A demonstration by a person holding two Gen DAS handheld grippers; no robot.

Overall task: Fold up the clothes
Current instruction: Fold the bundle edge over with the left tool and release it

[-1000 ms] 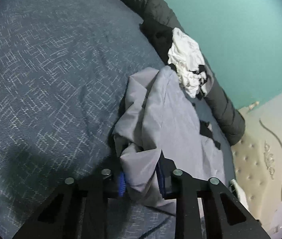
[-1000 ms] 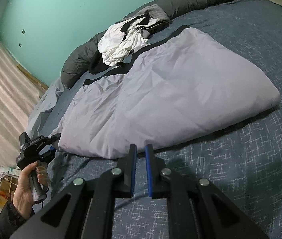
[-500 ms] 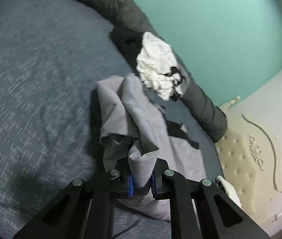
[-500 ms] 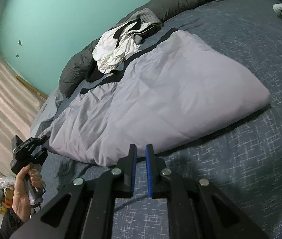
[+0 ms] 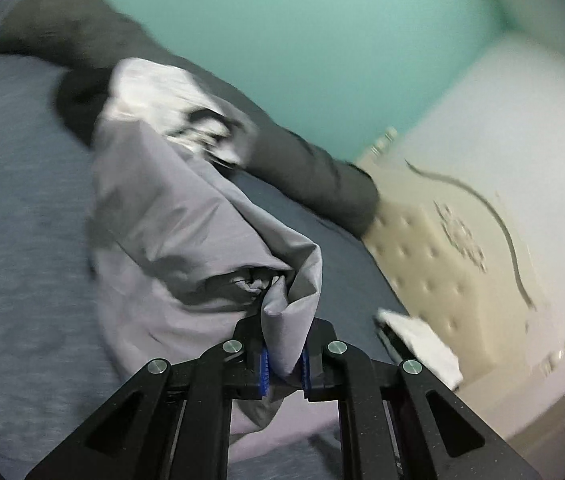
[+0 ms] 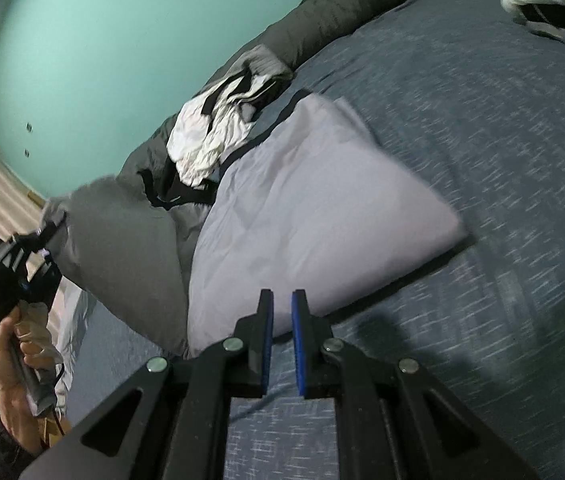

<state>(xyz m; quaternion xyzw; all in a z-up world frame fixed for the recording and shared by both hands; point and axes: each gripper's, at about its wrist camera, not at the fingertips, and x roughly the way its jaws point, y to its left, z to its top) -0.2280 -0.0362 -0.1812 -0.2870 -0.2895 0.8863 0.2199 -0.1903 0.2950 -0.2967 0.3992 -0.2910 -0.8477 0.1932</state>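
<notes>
Left gripper [image 5: 283, 364] has lifted grey garment [image 6: 322, 216] corner off bed [image 6: 502, 128] since a second ago, swinging it up and across; fabric now hangs raised on left side. Reads as fold-over in progress. Left pads clamped on bunched corner. Right gripper [image 6: 282, 334] empty, narrow gap between pads, hovering just above near edge, not touching. Rest of garment flat on bed, white clothes [image 6: 210, 136] behind.

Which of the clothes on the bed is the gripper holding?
The light grey garment. The left gripper pinches its corner; the white-and-black clothes lie untouched by the wall.
</notes>
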